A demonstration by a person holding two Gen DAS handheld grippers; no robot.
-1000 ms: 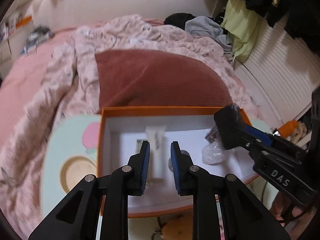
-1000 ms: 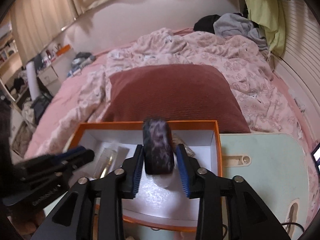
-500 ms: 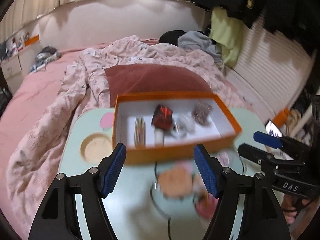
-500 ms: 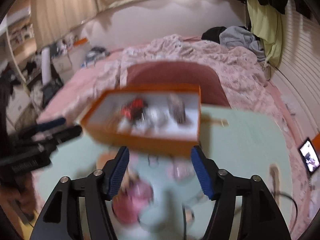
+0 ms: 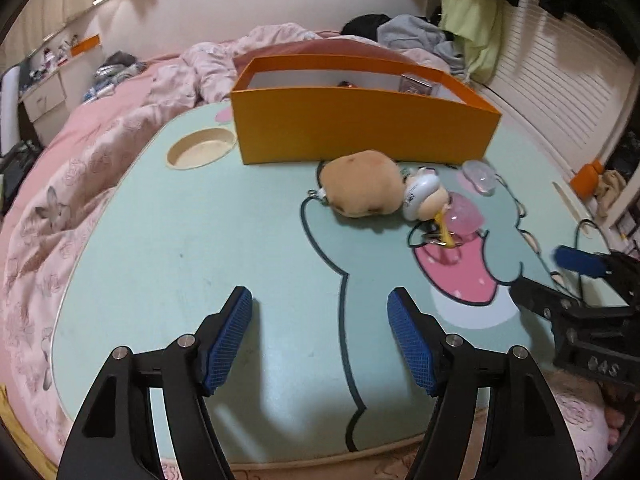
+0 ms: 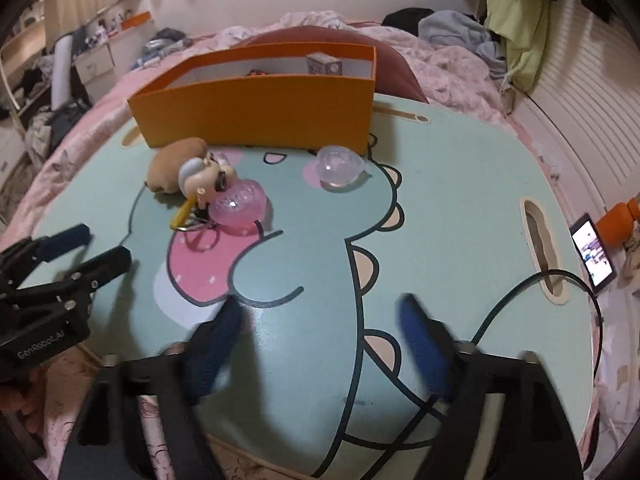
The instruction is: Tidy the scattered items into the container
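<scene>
An orange box stands at the far side of the green cartoon lap table; it also shows in the right wrist view, with items inside mostly hidden. In front of it lie a tan plush, a small figure keychain, a pink translucent capsule and a clear capsule. My left gripper is open and empty near the front edge. My right gripper is open and empty, blurred, also near the front edge.
The table rests on a bed with a pink floral quilt and a maroon pillow behind the box. A round cup recess is at the table's left. A black cable and a phone lie at the right.
Both grippers have pulled back from over the box to the table's front edge and opened wide. The dark patterned item that the right gripper held is no longer in it.
</scene>
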